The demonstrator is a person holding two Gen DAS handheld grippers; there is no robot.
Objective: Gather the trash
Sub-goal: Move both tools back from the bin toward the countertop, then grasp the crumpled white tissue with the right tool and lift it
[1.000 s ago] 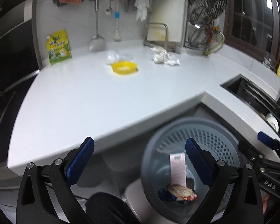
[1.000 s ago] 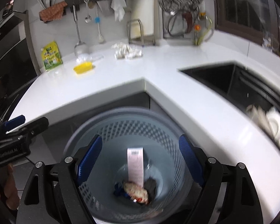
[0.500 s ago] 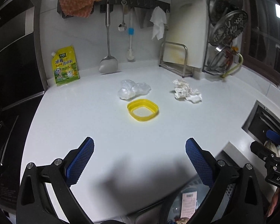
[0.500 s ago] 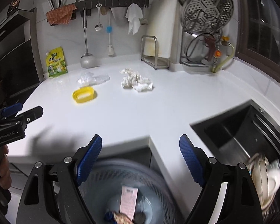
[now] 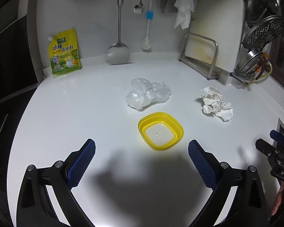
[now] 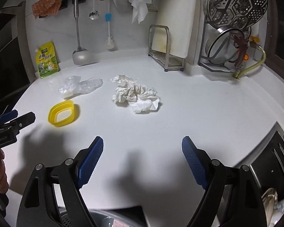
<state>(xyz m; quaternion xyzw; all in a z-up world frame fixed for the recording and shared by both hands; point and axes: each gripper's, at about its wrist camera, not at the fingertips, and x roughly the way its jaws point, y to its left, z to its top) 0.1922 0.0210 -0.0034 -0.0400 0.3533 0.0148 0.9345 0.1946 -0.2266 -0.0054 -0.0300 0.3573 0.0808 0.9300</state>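
Three pieces of trash lie on the white counter (image 5: 66,113): a yellow square plastic lid (image 5: 160,130) (image 6: 64,113), a crumpled clear plastic bag (image 5: 146,95) (image 6: 80,87) just behind it, and a wad of crumpled white paper (image 5: 215,104) (image 6: 136,96) to the right. My left gripper (image 5: 141,147) hangs open over the counter, with the yellow lid just ahead of its fingertips. My right gripper (image 6: 142,144) is open too, short of the paper wad, nothing between its pads. The grey trash bin's rim (image 6: 104,218) shows at the bottom of the right wrist view.
A yellow seasoning pouch (image 5: 64,54) leans on the back wall beside a hanging ladle (image 5: 117,54) and brush (image 5: 148,28). A cutting board in its rack (image 5: 214,37) and a dish rack with steamer trays (image 6: 234,19) stand back right. The sink (image 6: 270,174) lies to the right.
Both grippers have swung up from over the trash bin to above the counter, toward the trash. The bin has dropped almost out of view. Both stayed open.
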